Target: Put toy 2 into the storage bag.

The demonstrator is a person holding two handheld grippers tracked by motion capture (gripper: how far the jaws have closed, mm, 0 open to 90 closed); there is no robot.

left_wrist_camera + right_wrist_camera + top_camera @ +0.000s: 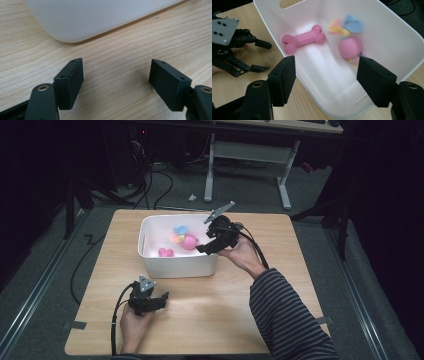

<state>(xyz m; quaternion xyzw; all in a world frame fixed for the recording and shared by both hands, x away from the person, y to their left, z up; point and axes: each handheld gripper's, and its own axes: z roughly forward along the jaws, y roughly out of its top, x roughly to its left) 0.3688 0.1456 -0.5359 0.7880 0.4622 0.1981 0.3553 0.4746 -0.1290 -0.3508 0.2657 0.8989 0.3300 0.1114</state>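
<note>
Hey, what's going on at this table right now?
A person holds a gripper in each hand. The right gripper hovers open over a white bin containing a pink bone toy and a pink ball toy with coloured flaps. The left gripper rests open on the wooden table, holding nothing.

White plastic tub (178,265) on light wooden table (210,320); inside: pink rubber bone (303,39) beside pink ball with fabric tails (350,47).

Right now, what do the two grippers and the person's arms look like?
Both are black linkage builds with two blocky rectangular jaws, screw holes and brass pivot bushings. The left gripper carries a grey three-cornered plate with dark dots, as does the right gripper. A black cable trails from each. The right arm wears a sleeve striped dark and light.
</note>
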